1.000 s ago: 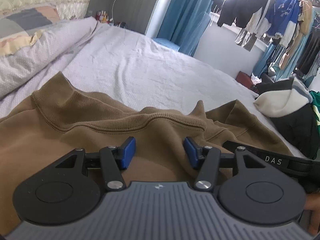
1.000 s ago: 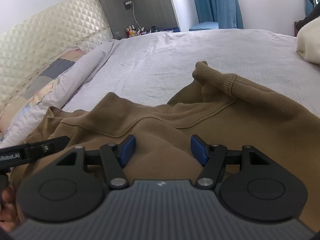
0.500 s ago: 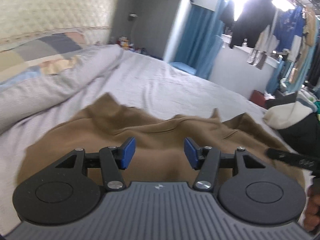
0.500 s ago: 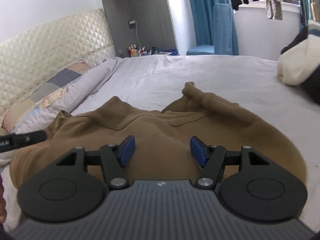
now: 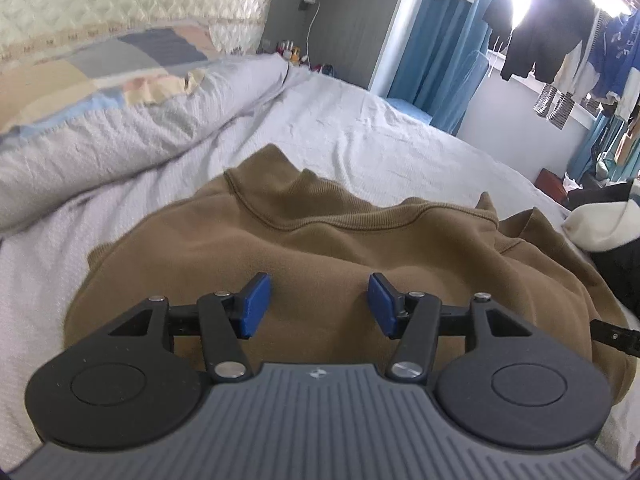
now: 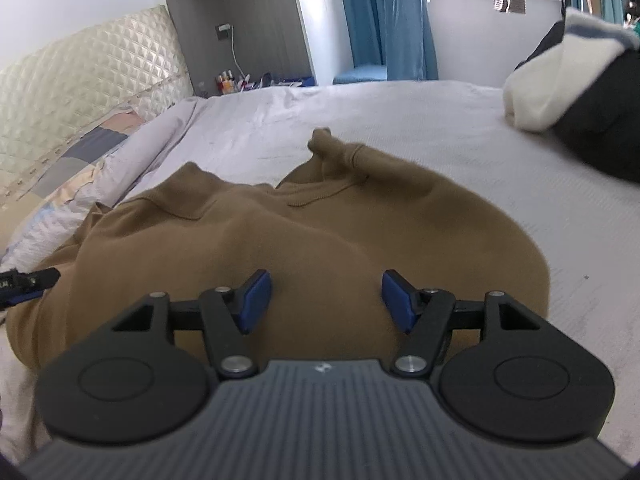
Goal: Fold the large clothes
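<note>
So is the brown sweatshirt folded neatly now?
Not neatly: the brown sweatshirt lies bunched on the bed, its cuff sticking out.

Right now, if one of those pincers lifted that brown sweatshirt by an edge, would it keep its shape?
Probably not: the brown sweatshirt lies in soft rumples, so it would likely droop. Its thick ribbed cuff suggests some weight. The knit should not slip.

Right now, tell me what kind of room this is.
A bedroom, most likely in a home. A brown sweatshirt lies on a made bed with a quilted headboard, and washed clothes hang by the window.
</note>
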